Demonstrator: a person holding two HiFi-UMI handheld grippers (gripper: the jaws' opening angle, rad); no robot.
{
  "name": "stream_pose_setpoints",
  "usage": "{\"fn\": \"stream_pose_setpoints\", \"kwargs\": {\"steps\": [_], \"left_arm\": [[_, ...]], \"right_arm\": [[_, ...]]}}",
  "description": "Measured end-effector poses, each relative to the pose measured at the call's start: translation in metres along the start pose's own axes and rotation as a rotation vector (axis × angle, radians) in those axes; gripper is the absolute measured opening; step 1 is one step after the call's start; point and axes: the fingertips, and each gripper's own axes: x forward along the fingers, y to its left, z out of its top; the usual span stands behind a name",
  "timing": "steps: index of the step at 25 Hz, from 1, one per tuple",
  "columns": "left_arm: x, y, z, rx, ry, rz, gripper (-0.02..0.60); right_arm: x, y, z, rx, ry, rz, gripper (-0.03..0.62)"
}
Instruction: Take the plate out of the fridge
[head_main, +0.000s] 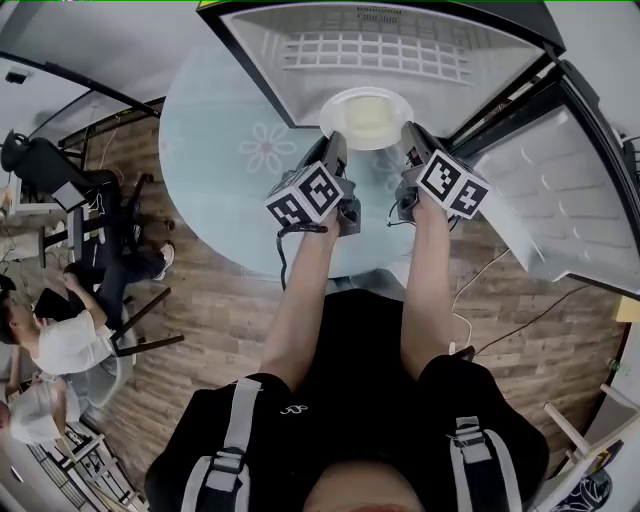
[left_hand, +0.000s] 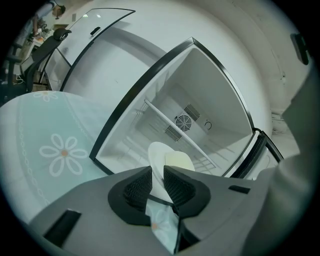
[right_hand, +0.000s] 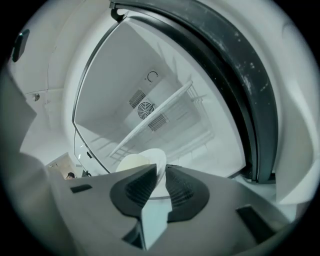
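Note:
A white plate (head_main: 366, 117) carrying a pale yellow slab sits at the mouth of the open white fridge (head_main: 380, 45). My left gripper (head_main: 335, 142) pinches the plate's left rim and my right gripper (head_main: 413, 133) pinches its right rim. In the left gripper view the rim of the plate (left_hand: 162, 157) runs between the two dark pads, with the left gripper (left_hand: 157, 182) shut on it. The right gripper view shows the plate (right_hand: 142, 161) edge-on, its rim clamped by the right gripper (right_hand: 161, 181). Behind it lies the fridge's wire shelf (right_hand: 160, 112).
The fridge stands on a round table (head_main: 225, 150) with a pale green flowered cloth. Its door (head_main: 560, 190) hangs open at the right, close to my right gripper. People sit on chairs (head_main: 60, 340) at the far left, on a wooden floor (head_main: 230, 320).

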Motion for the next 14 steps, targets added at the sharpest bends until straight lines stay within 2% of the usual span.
{"fn": "stream_pose_setpoints", "kwargs": {"steps": [9, 14], "left_arm": [[-0.020, -0.009, -0.004, 0.035, -0.010, -0.016, 0.069], [-0.033, -0.010, -0.006, 0.000, -0.010, -0.023, 0.071]], "right_arm": [[-0.023, 0.008, -0.003, 0.010, -0.020, 0.019, 0.055], [-0.031, 0.012, -0.012, 0.013, -0.017, 0.016, 0.055]]}}
